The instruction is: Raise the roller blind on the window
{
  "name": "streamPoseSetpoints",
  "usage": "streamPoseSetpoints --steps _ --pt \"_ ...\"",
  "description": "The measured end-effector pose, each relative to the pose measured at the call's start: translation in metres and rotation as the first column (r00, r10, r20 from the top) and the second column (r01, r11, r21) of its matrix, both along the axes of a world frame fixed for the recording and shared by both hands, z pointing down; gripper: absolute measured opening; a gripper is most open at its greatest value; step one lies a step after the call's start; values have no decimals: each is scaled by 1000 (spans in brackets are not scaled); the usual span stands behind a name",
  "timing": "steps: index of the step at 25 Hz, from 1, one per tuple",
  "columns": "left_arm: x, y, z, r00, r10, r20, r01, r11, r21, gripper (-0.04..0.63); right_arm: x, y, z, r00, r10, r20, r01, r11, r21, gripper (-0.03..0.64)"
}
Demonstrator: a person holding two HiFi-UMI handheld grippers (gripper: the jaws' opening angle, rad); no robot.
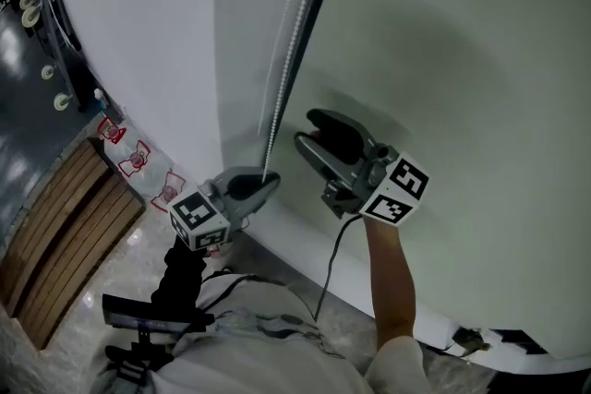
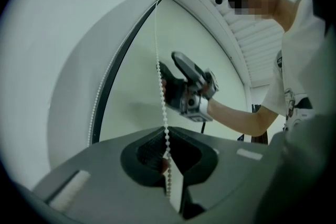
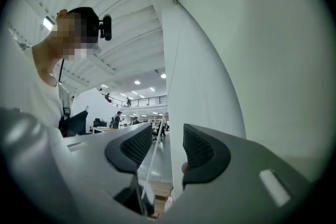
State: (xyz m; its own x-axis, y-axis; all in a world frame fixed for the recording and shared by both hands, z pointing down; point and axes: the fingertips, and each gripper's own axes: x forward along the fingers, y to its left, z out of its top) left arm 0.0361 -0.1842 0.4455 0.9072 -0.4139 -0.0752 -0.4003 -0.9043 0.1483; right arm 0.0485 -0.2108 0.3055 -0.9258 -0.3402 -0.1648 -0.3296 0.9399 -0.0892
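Head view: the left gripper [image 1: 266,184] sits at 7 o'clock of centre, fingers closed on the chain [image 1: 288,51], which hangs from 12 o'clock beside the lowered blind [image 1: 462,51]. I judge this hold keeps the blind from slipping back. The right gripper [image 1: 312,136], at the left one's 2 o'clock, has its fingers wide, the chain showing unpressed in their gap, seemingly set for a higher grip. Both point roughly level; the right forearm [image 1: 392,281] rises from 5 o'clock.

I, the left gripper [image 2: 167,157], clamp the bead chain [image 2: 159,86] in my closed jaws. Higher, just right of the chain, the right gripper [image 2: 169,66] gapes; behind the chain lies the roller blind [image 2: 210,44].
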Motion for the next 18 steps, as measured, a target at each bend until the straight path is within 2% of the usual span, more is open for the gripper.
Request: streamPoseSetpoints --steps 3,7,10,18 --pt "3 2 4 1000 10 9 -10 1000 3 -2 -16 -13 -49 997 -46 57 44 998 46 175" --pt "8 4 6 1000 24 13 -25 1000 5 -2 -31 -16 -97 995 -88 45 81 987 136 179" --pt "8 3 5 1000 23 15 -23 1000 8 -2 -31 -18 -128 992 -106 75 91 980 176 176" --pt "8 6 8 999 34 19 -35 999 11 -2 -32 -20 -163 987 -127 103 101 968 230 137"
